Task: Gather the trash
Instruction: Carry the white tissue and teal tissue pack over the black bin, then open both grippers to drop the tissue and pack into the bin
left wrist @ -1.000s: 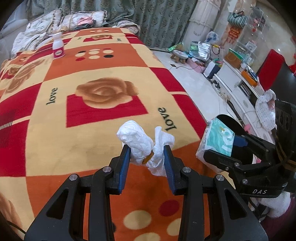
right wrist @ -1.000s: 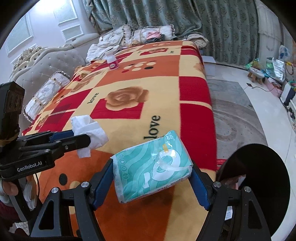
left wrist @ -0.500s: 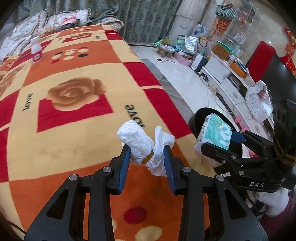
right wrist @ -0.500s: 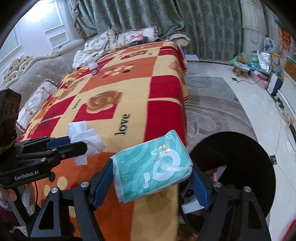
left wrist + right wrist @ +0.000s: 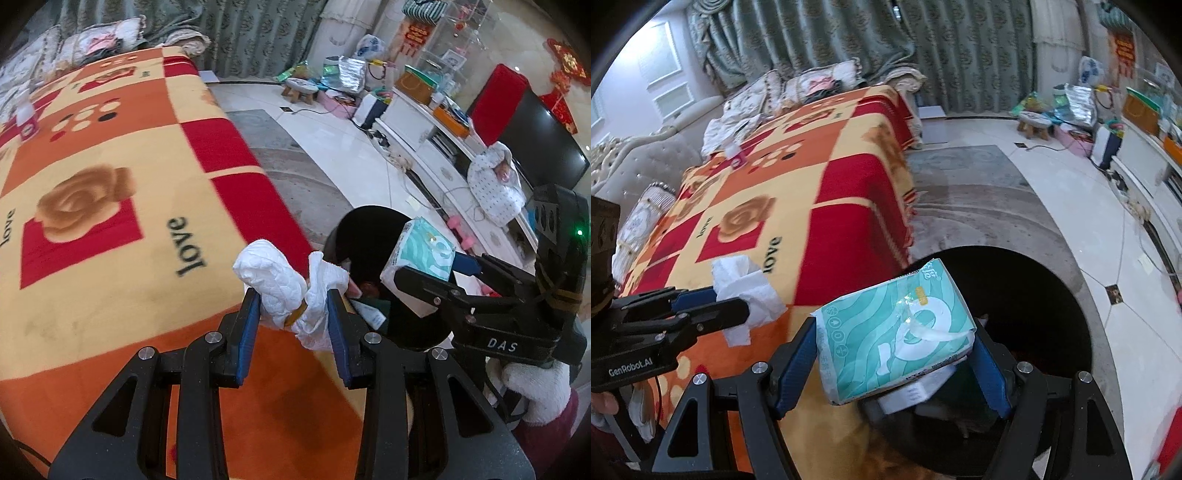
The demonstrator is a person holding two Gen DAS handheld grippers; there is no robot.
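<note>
My left gripper [image 5: 293, 319] is shut on a crumpled white tissue [image 5: 273, 280], held above the near edge of the patterned blanket [image 5: 110, 206]. My right gripper [image 5: 895, 356] is shut on a teal tissue pack [image 5: 894, 332], which hangs over the open black trash bin [image 5: 1034, 295]. In the left wrist view the same tissue pack [image 5: 424, 254] and right gripper [image 5: 436, 280] sit to the right, over the black bin [image 5: 369, 229], which has some trash inside. In the right wrist view the left gripper [image 5: 738, 302] with its tissue [image 5: 746, 291] is at the left, over the blanket.
A small white bottle with a pink label [image 5: 26, 118] stands far back on the blanket. Pillows and clothes [image 5: 812, 81] lie at the far end. A grey rug [image 5: 979, 192], tiled floor, a low stool [image 5: 1036, 123] and a white TV cabinet [image 5: 443, 147] lie beyond the bin.
Both grippers have travelled toward the bed's edge and the bin. The tissue pack now hangs over the bin's opening. Both grips are unchanged.
</note>
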